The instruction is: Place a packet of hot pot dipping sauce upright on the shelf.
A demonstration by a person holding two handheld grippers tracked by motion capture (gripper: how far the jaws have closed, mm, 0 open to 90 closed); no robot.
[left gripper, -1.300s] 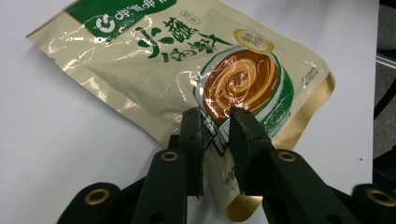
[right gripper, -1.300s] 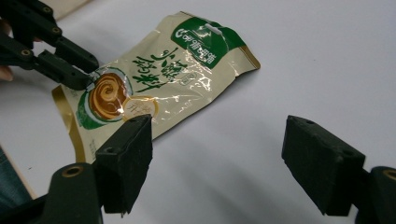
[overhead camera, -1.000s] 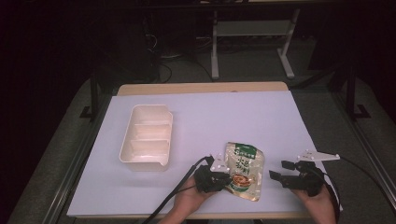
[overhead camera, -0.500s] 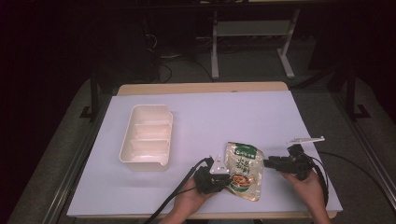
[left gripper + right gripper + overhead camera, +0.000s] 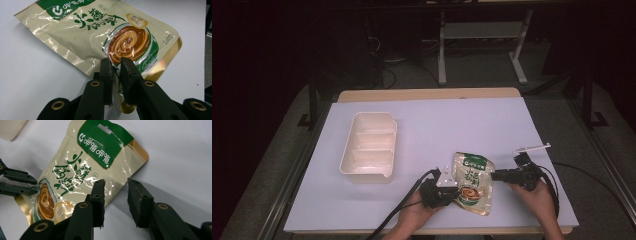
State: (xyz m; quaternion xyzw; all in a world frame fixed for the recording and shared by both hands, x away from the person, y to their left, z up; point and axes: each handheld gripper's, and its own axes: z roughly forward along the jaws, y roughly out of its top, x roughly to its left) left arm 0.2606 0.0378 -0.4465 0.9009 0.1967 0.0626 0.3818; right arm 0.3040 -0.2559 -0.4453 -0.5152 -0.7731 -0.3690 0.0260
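High view. Landmark: cream divided tray on the white table cover, toward its left half. A glossy snack pouch, cream with a green top band, lies flat on the cover well to the right of the tray and nearer the person's edge. Left gripper sits at the pouch's near-left edge, between tray and pouch but close against the pouch, held by the left hand. Right gripper is on the far side of the pouch from the tray, tips pointing toward the pouch's right edge, held by the right hand. A thin white strip lies on the cover past the right gripper, farthest from the tray.

Left gripper view. Left gripper jaws drawn narrow, pinching the pouch's edge; the film puckers between them by the brown swirl print.

Right gripper view. Right gripper jaws stand wide apart, nothing between them; one jaw overlaps the pouch's side edge, the other is over bare cover. Contact with the pouch cannot be told. The left gripper clamps the pouch's lower corner at frame left. A corner of the tray shows at upper left.
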